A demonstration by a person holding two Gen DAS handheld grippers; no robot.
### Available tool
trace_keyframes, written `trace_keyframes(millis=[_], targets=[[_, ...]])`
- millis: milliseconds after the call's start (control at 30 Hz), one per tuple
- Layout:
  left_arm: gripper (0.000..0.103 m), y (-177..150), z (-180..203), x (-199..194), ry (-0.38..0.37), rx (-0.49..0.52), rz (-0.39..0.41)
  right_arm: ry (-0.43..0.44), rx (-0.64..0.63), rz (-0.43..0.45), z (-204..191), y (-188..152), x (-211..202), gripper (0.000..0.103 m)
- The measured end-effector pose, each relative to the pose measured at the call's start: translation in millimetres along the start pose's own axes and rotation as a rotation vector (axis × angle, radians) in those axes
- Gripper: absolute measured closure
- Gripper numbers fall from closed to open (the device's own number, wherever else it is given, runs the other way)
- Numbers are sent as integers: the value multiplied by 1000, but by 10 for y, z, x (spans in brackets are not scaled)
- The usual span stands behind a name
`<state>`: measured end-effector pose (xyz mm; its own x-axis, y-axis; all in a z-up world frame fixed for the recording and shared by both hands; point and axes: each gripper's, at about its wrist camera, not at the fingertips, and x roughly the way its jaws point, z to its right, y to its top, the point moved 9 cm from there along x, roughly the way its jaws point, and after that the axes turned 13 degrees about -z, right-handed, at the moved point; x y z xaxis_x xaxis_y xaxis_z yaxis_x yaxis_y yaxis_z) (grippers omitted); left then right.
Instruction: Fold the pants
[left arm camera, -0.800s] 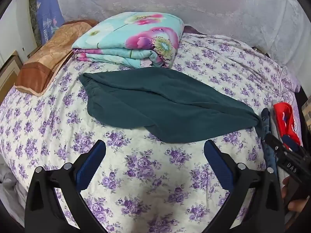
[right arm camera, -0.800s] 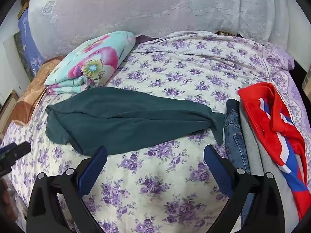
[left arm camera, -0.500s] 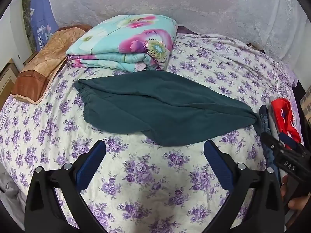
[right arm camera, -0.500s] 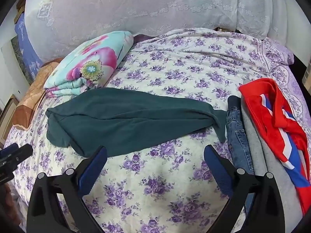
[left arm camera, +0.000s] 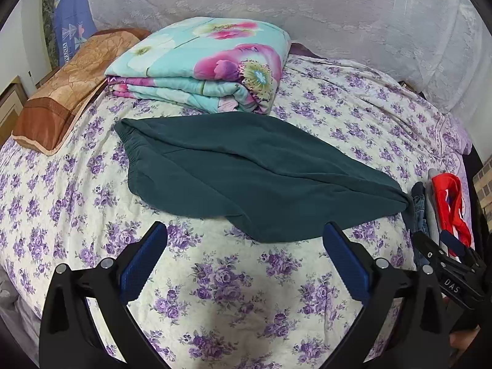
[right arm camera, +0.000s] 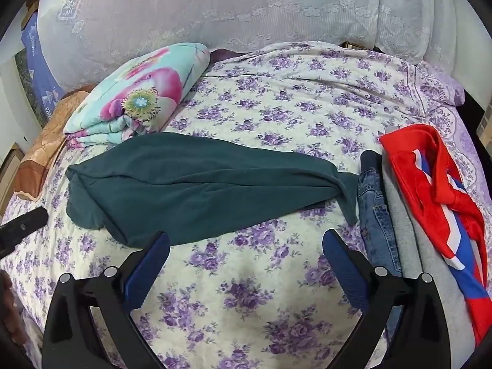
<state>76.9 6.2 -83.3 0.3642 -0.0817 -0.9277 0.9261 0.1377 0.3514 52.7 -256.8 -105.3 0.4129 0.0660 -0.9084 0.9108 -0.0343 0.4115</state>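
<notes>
While both tools are held above the bedspread (left arm camera: 240, 283), nothing is gripped: the left gripper (left arm camera: 244, 256) is seen w/ jaws spread wide, and the right gripper (right arm camera: 246, 258) likewise. The dark green pants (left arm camera: 246, 172) are laid flat across the bed, folded lengthwise, waistband twd the brown pillow (left arm camera: 70, 83), leg ends touching the jeans (right arm camera: 376, 212). A folded floral quilt (left arm camera: 206, 64) is found just behind the pants. A red garment (right arm camera: 430, 181) is piled on grey cloth beside the jeans.

Bed (left arm camera: 240, 292) in purple-flowered sheet; white lace curtain (left arm camera: 307, 9) behind.
</notes>
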Motion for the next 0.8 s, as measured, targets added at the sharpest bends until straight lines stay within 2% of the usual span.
trace_keyframes(millis=[133, 800], targets=[[5, 0, -37, 30, 13, -3, -10, 28, 37, -30, 14, -13, 75, 3], [5, 55, -75, -22, 24, 4, -5, 38, 4, -43, -96, 37, 145, 3]])
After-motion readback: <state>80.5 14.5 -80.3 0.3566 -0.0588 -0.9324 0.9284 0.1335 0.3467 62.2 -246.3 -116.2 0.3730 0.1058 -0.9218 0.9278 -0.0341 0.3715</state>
